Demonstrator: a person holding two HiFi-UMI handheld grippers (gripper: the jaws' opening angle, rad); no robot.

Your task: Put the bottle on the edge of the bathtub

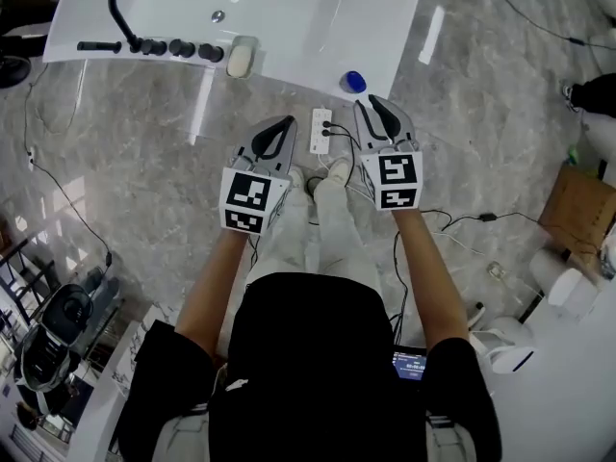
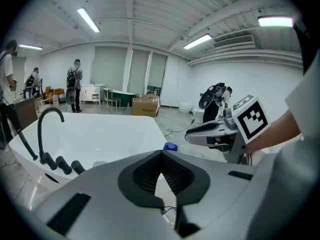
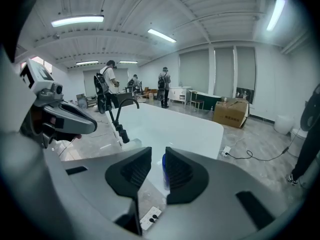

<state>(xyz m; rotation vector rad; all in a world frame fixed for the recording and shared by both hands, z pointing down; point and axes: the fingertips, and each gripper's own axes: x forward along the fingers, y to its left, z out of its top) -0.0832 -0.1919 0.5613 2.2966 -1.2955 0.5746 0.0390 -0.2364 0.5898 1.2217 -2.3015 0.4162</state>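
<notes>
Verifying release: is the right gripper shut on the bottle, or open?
Open. On the right gripper the jaws stand apart with nothing between them; the bottle sits away from it at the bathtub rim.

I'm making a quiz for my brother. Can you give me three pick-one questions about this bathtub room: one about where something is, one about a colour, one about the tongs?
1. Where is the bottle?
A. on the bathtub rim
B. in a cardboard box
C. inside the tongs

2. What colour is the faucet?
A. red
B. black
C. yellow

3. The right tongs are:
A. squeezing soap
B. apart, holding nothing
C. squeezing a cable

Answers:
1. A, it stands at the tub's white corner.
2. B, its curved spout is black.
3. B, a clear gap shows between them.
</notes>
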